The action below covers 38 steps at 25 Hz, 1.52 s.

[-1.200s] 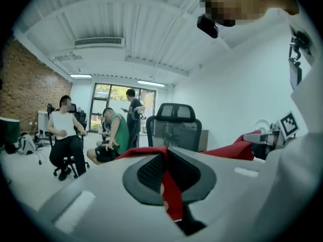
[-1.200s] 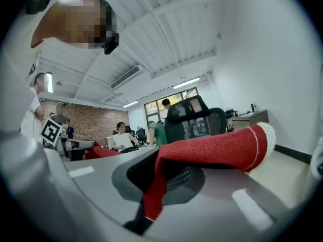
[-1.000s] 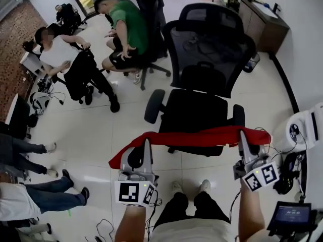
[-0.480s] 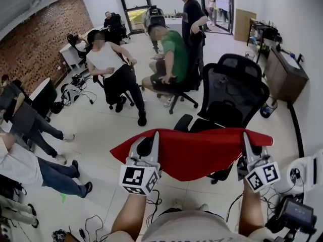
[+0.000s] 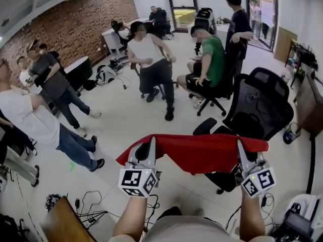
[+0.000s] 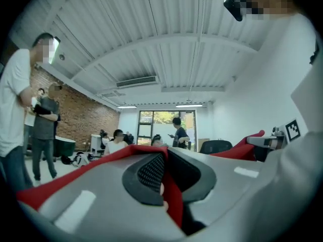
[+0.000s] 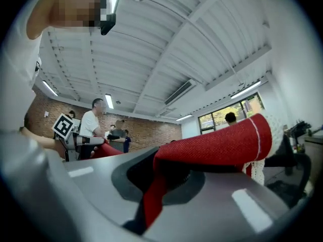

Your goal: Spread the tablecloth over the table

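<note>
A red tablecloth (image 5: 204, 153) hangs stretched between my two grippers in the head view, held up level in front of me. My left gripper (image 5: 149, 144) is shut on its left top edge, and the red cloth (image 6: 171, 195) shows pinched between its jaws in the left gripper view. My right gripper (image 5: 240, 146) is shut on the right top edge; the right gripper view has the red cloth (image 7: 212, 147) with a white lace trim (image 7: 258, 171) running out of its jaws. No table for the cloth is in view.
A black mesh office chair (image 5: 255, 120) stands just behind the cloth on the right. Several people sit and stand around the room, the nearest person (image 5: 30, 120) at the left. Cables (image 5: 86, 200) lie on the floor; a brown board (image 5: 63, 221) sits low left.
Both grippers have risen with the cloth. The view has tilted up from the floor and chair to the room. The cloth has gone from a thin bunched strip to a wider hanging sheet.
</note>
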Tool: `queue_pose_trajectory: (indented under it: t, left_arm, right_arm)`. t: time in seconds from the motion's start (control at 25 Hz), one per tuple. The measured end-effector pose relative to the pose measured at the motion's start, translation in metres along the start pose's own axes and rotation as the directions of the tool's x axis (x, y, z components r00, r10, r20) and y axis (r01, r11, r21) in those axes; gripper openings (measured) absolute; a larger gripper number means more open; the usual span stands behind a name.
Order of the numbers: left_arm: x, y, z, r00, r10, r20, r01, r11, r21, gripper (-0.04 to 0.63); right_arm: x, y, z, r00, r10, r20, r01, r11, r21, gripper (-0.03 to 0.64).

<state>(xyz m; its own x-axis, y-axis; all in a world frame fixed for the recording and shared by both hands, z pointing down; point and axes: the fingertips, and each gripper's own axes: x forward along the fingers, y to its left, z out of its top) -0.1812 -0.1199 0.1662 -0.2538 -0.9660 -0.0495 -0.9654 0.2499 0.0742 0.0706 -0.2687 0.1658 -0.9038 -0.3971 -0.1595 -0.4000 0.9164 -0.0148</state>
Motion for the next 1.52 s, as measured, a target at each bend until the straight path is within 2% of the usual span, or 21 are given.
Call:
queue_pose_trajectory:
  t: [0.12,0.24,0.4,0.48,0.6,0.76,0.84,1.0,1.16,1.32,1.52]
  left_arm:
    - [-0.055,0.022,-0.006,0.984,0.177,-0.006,-0.177,0.984,0.01,0.017]
    - [-0.107,0.043,-0.009,0.949,0.316,-0.007,-0.316,0.949,0.01,0.017]
    - [-0.174,0.077,-0.006,0.894,0.448,-0.003,-0.448,0.894,0.014,0.017]
    - [-0.213,0.096,-0.003,0.849,0.529,0.008,-0.529,0.849,0.017,0.017]
    - [-0.274,0.125,0.001,0.762,0.646,0.031,-0.647,0.762,0.02,0.017]
    - [-0.347,0.161,0.008,0.669,0.741,0.064,-0.743,0.668,0.038,0.017]
    - [-0.389,0.174,0.008,0.607,0.792,0.071,-0.795,0.606,0.036,0.017]
    - [-0.469,0.191,0.016,0.463,0.882,0.092,-0.886,0.463,0.025,0.017]
    - [-0.539,0.185,0.024,0.318,0.942,0.105,-0.948,0.318,0.022,0.017]
    - [-0.605,0.164,0.029,0.146,0.983,0.115,-0.989,0.147,0.007,0.017]
    - [-0.668,0.131,0.035,-0.053,0.991,0.123,-0.999,-0.053,0.003,0.017]
  right_arm:
    - [0.031,0.027,-0.01,0.985,0.175,0.001,-0.175,0.984,0.025,0.012]
    - [0.058,0.063,-0.018,0.952,0.306,0.003,-0.306,0.951,0.053,0.012]
    - [0.084,0.129,-0.028,0.9,0.436,-0.009,-0.433,0.897,0.082,0.012]
    - [0.101,0.169,-0.034,0.857,0.514,-0.012,-0.511,0.854,0.097,0.012]
    - [0.127,0.237,-0.042,0.772,0.636,-0.007,-0.631,0.768,0.109,0.012]
    - [0.151,0.325,-0.046,0.679,0.734,0.022,-0.731,0.673,0.113,0.012]
    - [0.158,0.374,-0.05,0.617,0.786,0.031,-0.783,0.61,0.12,0.012]
    - [0.167,0.468,-0.049,0.471,0.88,0.06,-0.879,0.462,0.119,0.012]
    - [0.163,0.549,-0.041,0.328,0.939,0.101,-0.941,0.315,0.125,0.012]
    - [0.145,0.625,-0.04,0.156,0.98,0.122,-0.98,0.139,0.14,0.012]
    - [0.117,0.711,-0.036,-0.041,0.986,0.16,-0.985,-0.066,0.158,0.012]
